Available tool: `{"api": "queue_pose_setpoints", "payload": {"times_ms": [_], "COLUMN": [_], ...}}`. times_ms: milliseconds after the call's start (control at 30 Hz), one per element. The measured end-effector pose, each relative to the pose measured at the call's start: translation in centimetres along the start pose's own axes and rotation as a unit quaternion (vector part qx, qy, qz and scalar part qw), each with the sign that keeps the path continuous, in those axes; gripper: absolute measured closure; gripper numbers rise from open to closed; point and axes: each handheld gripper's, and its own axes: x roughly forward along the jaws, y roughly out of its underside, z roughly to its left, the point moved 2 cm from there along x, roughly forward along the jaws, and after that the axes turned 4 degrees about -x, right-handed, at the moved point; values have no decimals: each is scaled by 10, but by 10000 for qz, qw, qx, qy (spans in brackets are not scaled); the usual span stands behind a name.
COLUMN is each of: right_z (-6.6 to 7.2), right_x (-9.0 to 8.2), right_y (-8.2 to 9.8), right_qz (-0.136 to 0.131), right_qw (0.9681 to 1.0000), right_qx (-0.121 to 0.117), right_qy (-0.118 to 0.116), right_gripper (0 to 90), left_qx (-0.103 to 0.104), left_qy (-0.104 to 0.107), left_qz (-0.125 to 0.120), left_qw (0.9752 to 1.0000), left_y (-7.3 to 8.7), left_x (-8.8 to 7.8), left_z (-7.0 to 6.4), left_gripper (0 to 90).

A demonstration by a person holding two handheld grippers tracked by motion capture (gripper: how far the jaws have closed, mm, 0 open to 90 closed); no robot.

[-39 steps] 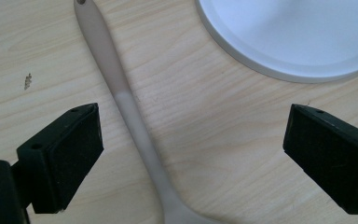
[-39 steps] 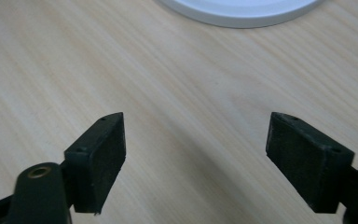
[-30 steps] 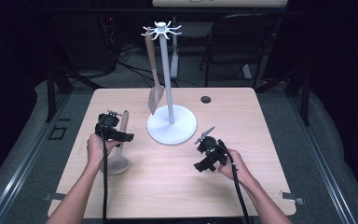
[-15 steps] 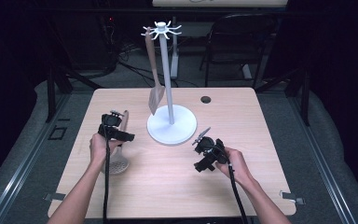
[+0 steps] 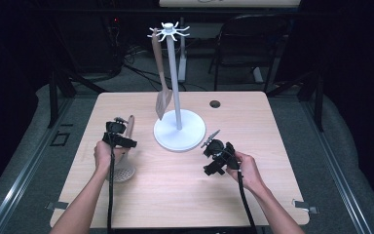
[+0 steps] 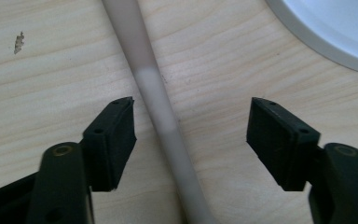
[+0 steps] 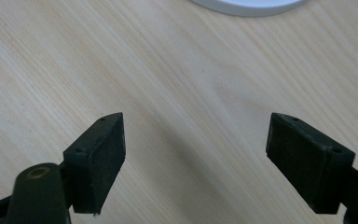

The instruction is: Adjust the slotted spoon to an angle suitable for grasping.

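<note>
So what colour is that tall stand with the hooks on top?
White: the stand, base and hooks alike, clearest in the high view.

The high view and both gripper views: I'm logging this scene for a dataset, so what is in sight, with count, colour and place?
Table: one, light wood, centre of the high view.
Utensil stand: one, white, round base mid-table, tall pole with hooks on top.
Spatula: one, brown, hanging from a hook on the stand's left side.
Slotted spoon: one, pale beige, lying left of the stand; its handle runs between the left gripper's fingers.
Cable hole: one, dark, far right part of the table.
Chair: one, black, behind the table.
Left gripper: one, black, over the spoon's handle, fingers closing but not yet touching it.
Right gripper: one, black, right of the stand, open over bare wood.
</note>
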Motion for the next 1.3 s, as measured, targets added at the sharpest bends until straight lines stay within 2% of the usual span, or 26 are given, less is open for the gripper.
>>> {"api": "queue_pose_setpoints", "payload": {"times_ms": [33, 100, 233, 367, 433, 467, 567, 600, 700, 767, 800, 900, 933, 1000, 1100, 1167, 1233, 1300], "right_z": [1, 0, -2, -2, 1, 2, 4, 3, 3, 4, 4, 3, 3, 3, 3, 0, -2, -6], "right_x": [-2, -5, -4, -5, -5, -5, -6, -7, -7, -6, -7, -8, -9, -7, -4, -2, -1, -2], "right_y": [0, -1, 0, 0, -1, -1, -2, -2, -2, -2, -3, -4, -4, -3, -3, -2, 1, 5], "right_qz": [-101, -130, -237, -98, -155, -179, -192, -112, -91, -131, -80, -113, -114, -62, 95, 180, 111, -33], "right_qw": [9999, 9999, 9995, 9998, 9996, 9995, 9995, 9996, 9996, 9996, 9998, 9999, 9999, 9999, 9997, 9993, 9993, 9995], "right_qx": [17, 16, 215, 95, -4, -13, -57, -134, -123, -55, -72, -10, -29, -18, 3, 145, 259, 313], "right_qy": [-67, -70, -79, -133, -244, -274, -252, -214, -239, -248, -155, -39, -104, -160, -229, -299, -259, -39], "right_gripper": [214, 197, 187, 166, 197, 207, 204, 204, 210, 179, 154, 197, 198, 144, 173, 155, 166, 146], "left_qx": [7, 15, 24, -38, 8, -52, -61, -59, -69, -68, -69, -59, -56, -57, -40, -58, -46, -37], "left_qy": [-6, 0, -118, -174, -238, -169, -143, -146, -150, -149, -155, -152, -148, -141, -119, -71, -43, -13], "left_qz": [17, 4, 1, 52, 144, 157, 151, 169, 163, 173, 177, 200, 208, 225, 264, 293, 326, 358], "left_qw": [10000, 10000, 9999, 9998, 9996, 9997, 9998, 9997, 9997, 9997, 9997, 9997, 9997, 9996, 9996, 9995, 9994, 9994], "left_y": [0, 1, 3, 5, 7, 9, 9, 9, 9, 9, 9, 10, 10, 10, 11, 12, 13, 14], "left_x": [1, 3, 5, 7, 9, 12, 12, 12, 12, 12, 12, 11, 11, 11, 10, 9, 8, 7], "left_z": [0, 0, 2, 5, 7, 8, 10, 9, 8, 9, 8, 8, 8, 8, 9, 8, 8, 7], "left_gripper": [396, 458, 549, 617, 658, 669, 678, 679, 681, 681, 682, 683, 683, 683, 687, 695, 705, 712]}}
